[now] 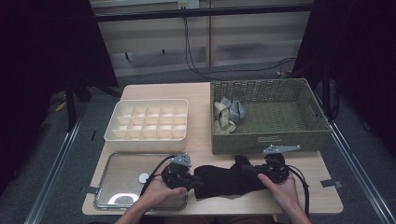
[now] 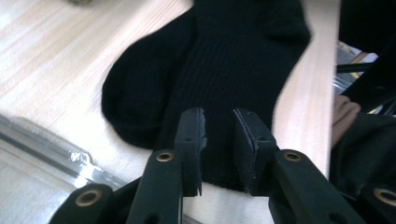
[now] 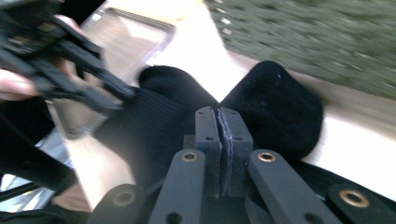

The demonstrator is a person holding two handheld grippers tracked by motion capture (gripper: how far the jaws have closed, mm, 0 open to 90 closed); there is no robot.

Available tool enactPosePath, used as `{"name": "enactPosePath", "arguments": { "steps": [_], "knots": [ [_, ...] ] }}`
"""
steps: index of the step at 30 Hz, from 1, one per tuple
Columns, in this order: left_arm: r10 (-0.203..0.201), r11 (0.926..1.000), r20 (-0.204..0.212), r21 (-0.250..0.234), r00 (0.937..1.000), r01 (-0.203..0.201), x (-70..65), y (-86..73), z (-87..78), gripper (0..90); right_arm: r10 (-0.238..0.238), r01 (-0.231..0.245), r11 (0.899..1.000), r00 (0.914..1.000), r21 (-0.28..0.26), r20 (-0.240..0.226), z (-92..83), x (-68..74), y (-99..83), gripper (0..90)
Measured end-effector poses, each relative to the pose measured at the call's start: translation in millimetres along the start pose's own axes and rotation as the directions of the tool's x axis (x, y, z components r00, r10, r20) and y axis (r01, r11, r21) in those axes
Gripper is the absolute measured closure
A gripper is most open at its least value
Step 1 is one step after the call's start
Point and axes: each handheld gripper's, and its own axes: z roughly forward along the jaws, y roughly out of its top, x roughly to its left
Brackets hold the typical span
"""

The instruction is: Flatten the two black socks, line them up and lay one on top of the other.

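A black ribbed sock (image 1: 229, 179) lies near the front edge of a pale wood-grain table (image 1: 154, 91), between two black grippers. Behind it sits an olive-green woven basket (image 1: 280, 135) holding grey and beige cloths (image 1: 229, 114), beside a cream divided box (image 1: 147, 137) and a silver metal tray (image 1: 121, 179).

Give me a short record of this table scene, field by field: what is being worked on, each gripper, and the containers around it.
work item: black ribbed sock, flat on the light wooden table near its front edge
left gripper: jaws slightly apart over the sock's edge, pads not pressing on it
right gripper: jaws shut together, above the sock; whether cloth is pinched is unclear
green woven basket: back right, holds grey and beige cloth pieces in its left corner
white divided organiser box: back left, compartments look empty
shiny metal tray: front left
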Motion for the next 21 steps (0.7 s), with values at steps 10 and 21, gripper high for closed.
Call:
{"name": "enactPosePath", "arguments": {
  "steps": [10,21],
  "knots": [
    [0.01,0.9999,-0.018,0.006,0.9998,-0.01,-2.6,-1.1,1.6,70.7,-0.072,0.079,0.988,0.9958,0.131,-0.056,46.5,23.9,-5.1,82.9],
    [0.015,0.9999,-0.004,-0.002,0.9999,-0.015,-0.8,-1.7,2.2,68.7,-0.056,0.06,0.996,0.9966,0.071,-0.06,36.9,19.0,-3.0,70.0]
  ]
}}
